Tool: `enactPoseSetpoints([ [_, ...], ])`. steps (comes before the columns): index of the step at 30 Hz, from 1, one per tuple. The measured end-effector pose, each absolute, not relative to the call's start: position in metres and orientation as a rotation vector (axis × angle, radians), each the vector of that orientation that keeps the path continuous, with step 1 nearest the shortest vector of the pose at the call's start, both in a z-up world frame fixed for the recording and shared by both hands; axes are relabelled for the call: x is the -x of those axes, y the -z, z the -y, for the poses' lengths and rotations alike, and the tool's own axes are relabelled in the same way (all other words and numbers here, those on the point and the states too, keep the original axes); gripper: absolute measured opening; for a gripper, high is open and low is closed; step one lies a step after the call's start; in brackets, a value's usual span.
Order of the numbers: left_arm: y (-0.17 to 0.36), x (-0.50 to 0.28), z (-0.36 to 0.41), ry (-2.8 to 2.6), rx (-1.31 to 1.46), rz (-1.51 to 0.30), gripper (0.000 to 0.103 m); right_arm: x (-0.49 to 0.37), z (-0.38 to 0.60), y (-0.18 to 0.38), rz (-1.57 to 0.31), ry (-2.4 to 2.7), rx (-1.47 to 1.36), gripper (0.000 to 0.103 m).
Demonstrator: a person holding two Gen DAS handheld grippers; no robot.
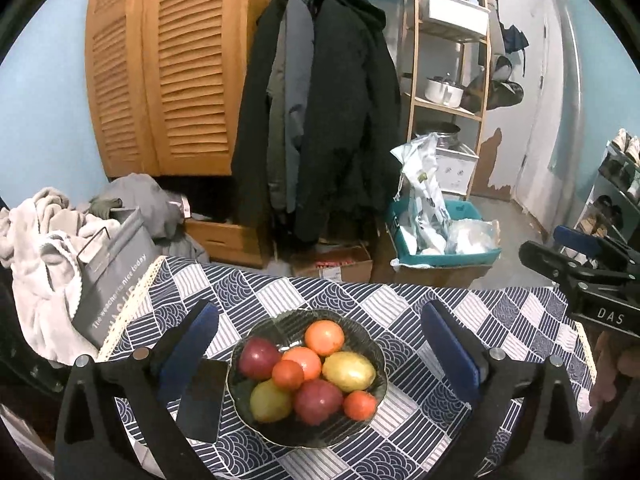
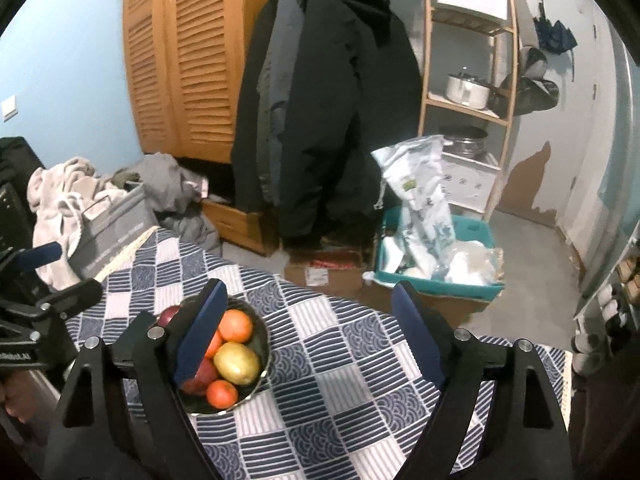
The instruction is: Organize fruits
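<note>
Blue-padded left gripper (image 1: 320,344) gapes over fruit bowl (image 1: 376,388); "DAS" marks right gripper (image 1: 580,264).

Dark glass bowl (image 1: 376,396) on checked cloth — eight fruits (image 1: 308,372) heaped inside

Count from the left wrist view: 1 dark bowl (image 1: 240,396) on the table (image 1: 500,320), 8 fruits inside. Breakdown: 2 yellow lemons, near-left (image 1: 270,401) and right (image 1: 349,371); 2 dark red fruits, far-left (image 1: 258,357) and near-centre (image 1: 318,401); 4 orange ones, far (image 1: 324,337), centre (image 1: 307,361), small centre-left (image 1: 288,375), small near-right (image 1: 359,405). Right wrist view hides some behind a finger. 2 tongs: left (image 1: 320,344), right (image 2: 306,336).
</note>
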State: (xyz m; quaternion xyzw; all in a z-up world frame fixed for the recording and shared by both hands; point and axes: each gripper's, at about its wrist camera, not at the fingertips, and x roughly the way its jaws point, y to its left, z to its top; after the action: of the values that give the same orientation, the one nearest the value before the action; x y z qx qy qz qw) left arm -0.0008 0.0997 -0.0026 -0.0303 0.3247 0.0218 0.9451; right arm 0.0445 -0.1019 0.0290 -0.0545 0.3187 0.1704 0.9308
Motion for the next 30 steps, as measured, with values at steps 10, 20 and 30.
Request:
enactPoseSetpoints([
  [10,-0.003,-0.003,-0.091,-0.056,0.06,-0.647,0.102,-0.044,0.118,-0.03,-0.622,-0.261,0.141,0.085],
  [20,-0.009,-0.004,-0.079,-0.051,0.018,-0.626,0.102,-0.045,0.128,-0.027,-0.631,-0.247,0.135,0.085],
  [30,-0.01,-0.006,-0.078,-0.064,0.012,-0.624,0.102,-0.045,0.13,-0.026,-0.631,-0.241,0.138,0.085],
])
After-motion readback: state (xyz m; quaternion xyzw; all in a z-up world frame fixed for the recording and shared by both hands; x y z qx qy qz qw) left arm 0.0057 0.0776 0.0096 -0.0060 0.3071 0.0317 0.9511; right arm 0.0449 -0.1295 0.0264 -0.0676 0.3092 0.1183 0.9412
